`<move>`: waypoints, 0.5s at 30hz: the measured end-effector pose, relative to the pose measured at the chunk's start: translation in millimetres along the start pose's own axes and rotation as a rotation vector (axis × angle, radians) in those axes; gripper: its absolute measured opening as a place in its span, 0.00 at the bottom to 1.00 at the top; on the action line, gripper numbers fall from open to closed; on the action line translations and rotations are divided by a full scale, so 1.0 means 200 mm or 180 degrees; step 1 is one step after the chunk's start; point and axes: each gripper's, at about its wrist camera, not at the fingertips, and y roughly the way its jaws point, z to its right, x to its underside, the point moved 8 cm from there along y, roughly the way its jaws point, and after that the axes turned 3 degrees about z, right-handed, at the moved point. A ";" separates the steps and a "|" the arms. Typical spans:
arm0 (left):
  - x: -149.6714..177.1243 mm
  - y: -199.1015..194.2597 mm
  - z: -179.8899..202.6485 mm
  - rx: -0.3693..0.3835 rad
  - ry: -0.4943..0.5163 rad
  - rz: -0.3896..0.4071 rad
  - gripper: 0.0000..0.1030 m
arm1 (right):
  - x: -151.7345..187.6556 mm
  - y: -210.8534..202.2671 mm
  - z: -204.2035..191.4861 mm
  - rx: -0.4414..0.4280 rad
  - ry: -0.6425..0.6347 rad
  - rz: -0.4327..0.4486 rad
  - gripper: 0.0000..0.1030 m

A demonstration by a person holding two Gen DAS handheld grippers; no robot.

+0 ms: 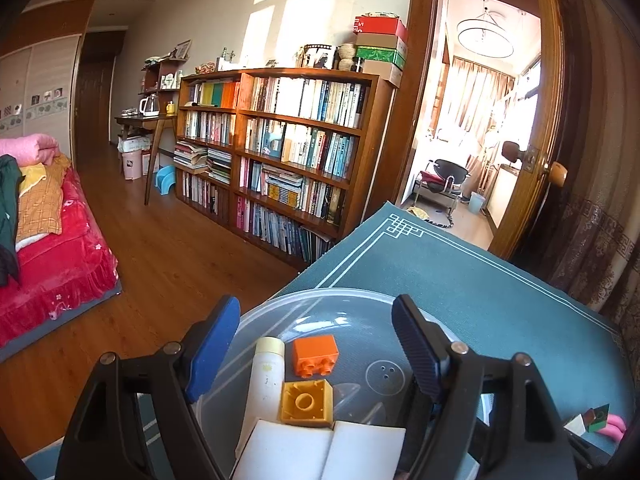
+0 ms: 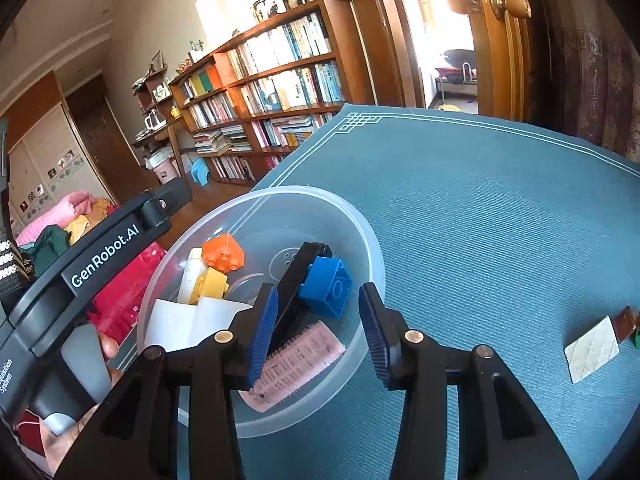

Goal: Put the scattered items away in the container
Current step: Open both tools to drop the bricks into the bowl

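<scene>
Blocks (image 2: 222, 257) in bowl (image 2: 372, 248) on mat (image 2: 500, 216)

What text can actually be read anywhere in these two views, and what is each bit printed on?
"GenRobot.AI": white lettering on the black body of the left hand-held gripper, seen from the right wrist view.
"...uisition System": partly cut off at the frame edge, on the same device's lower body.
Book spines on the bookshelf: too small and blurred to read.
Stacked boxes on top of the shelf: print unreadable.
</scene>
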 end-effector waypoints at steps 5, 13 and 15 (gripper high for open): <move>0.00 -0.01 0.02 0.0032 0.0016 0.0010 0.80 | 0.02 -0.04 0.04 0.0072 0.0080 0.0032 0.44; 0.02 -0.01 0.09 0.0124 0.0139 -0.0015 0.80 | 0.06 -0.14 0.17 0.0306 0.0231 0.0159 0.44; 0.03 -0.02 0.12 0.0160 0.0199 -0.0008 0.80 | 0.06 -0.16 0.21 0.0352 0.0284 0.0170 0.44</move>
